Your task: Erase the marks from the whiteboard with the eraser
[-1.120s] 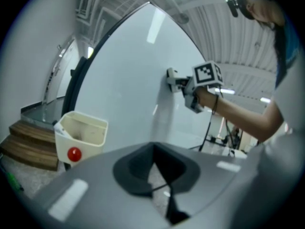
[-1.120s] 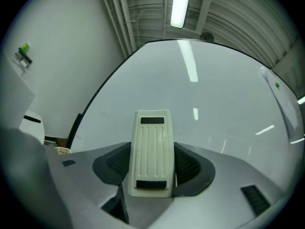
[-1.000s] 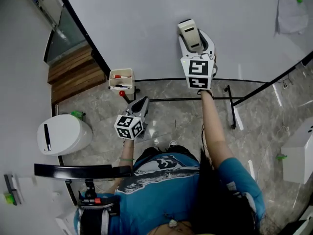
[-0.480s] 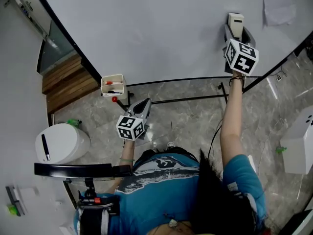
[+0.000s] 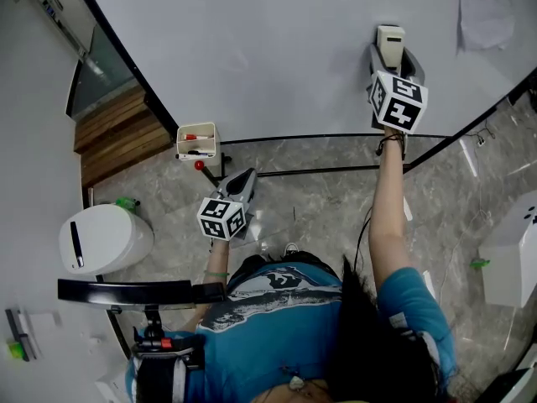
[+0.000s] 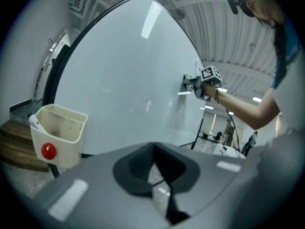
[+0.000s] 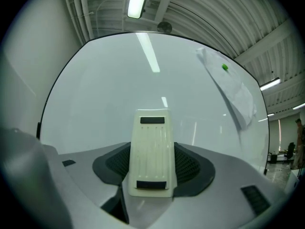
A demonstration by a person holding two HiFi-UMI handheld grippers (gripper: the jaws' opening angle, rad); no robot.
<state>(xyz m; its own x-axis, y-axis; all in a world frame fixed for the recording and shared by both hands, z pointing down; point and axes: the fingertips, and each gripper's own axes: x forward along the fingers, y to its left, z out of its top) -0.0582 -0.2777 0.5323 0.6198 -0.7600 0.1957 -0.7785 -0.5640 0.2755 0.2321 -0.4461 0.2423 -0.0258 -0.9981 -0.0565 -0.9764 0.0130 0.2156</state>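
The whiteboard (image 5: 277, 49) stands upright before me, and its face looks blank in every view (image 7: 119, 94). My right gripper (image 5: 389, 50) is raised to the board's right part and is shut on a cream eraser (image 7: 151, 151), whose far end rests against the board (image 5: 390, 38). My left gripper (image 5: 241, 182) hangs low by the board's bottom edge, jaws shut, nothing between them (image 6: 159, 173). From the left gripper view the right gripper (image 6: 198, 84) shows against the board.
A cream marker tray (image 5: 196, 141) with a red knob hangs at the board's lower left (image 6: 57, 132). A sheet of paper with a green magnet (image 5: 489, 11) is pinned at the board's upper right. Stand bars (image 5: 319, 171) cross the marble floor. A white bin (image 5: 102, 238) is left.
The right gripper swept the eraser from the board's middle far to the right, then came back slightly left and up. The left gripper stayed put.
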